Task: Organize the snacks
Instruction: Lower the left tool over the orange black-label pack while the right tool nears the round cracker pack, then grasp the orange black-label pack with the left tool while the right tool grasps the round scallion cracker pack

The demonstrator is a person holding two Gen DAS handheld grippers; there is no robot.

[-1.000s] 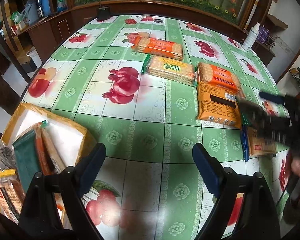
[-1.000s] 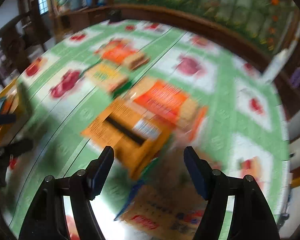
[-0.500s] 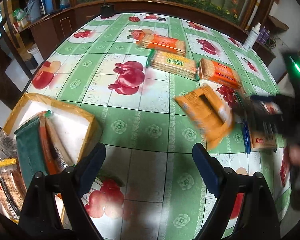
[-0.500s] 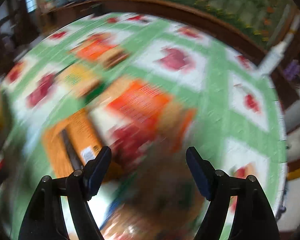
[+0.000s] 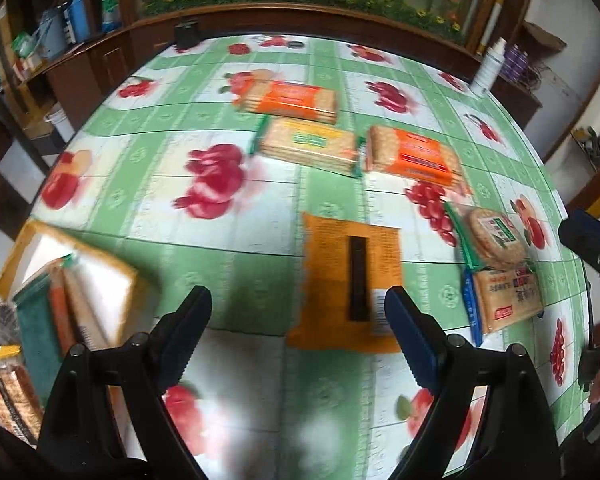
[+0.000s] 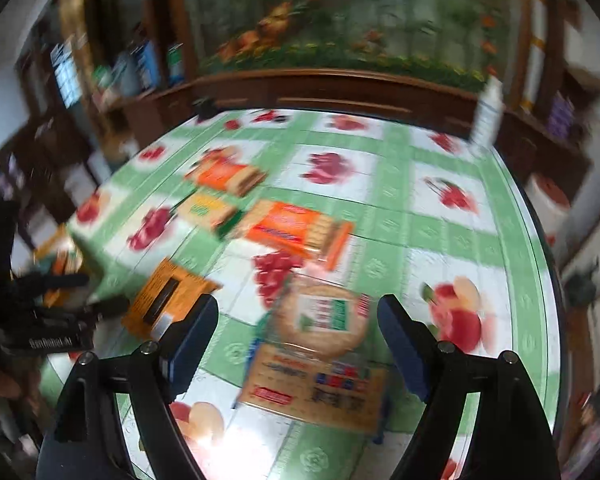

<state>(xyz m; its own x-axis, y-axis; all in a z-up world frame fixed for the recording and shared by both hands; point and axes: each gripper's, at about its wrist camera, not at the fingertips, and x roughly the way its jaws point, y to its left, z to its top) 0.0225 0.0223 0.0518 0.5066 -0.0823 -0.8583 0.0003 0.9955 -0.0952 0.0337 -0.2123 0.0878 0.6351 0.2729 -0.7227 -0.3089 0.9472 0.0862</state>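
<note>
Home dining room, fruit-print tablecloth [image 5: 228, 248], wooden sideboard [image 5: 100, 60]

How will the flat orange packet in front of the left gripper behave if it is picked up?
The orange packet lies thin and flat on the tablecloth, so it is probably light and may bend when pinched by one edge. Its wrapper looks smooth, so it could slide rather than lift unless gripped across its width.

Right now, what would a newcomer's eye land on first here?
The loud green fruit-print tablecloth, scattered with cracker packs. A flat orange packet lies alone just ahead of the left gripper, whose fingers stand open around nothing. At the table's left edge sits a yellow-rimmed box already holding upright packs.
</note>
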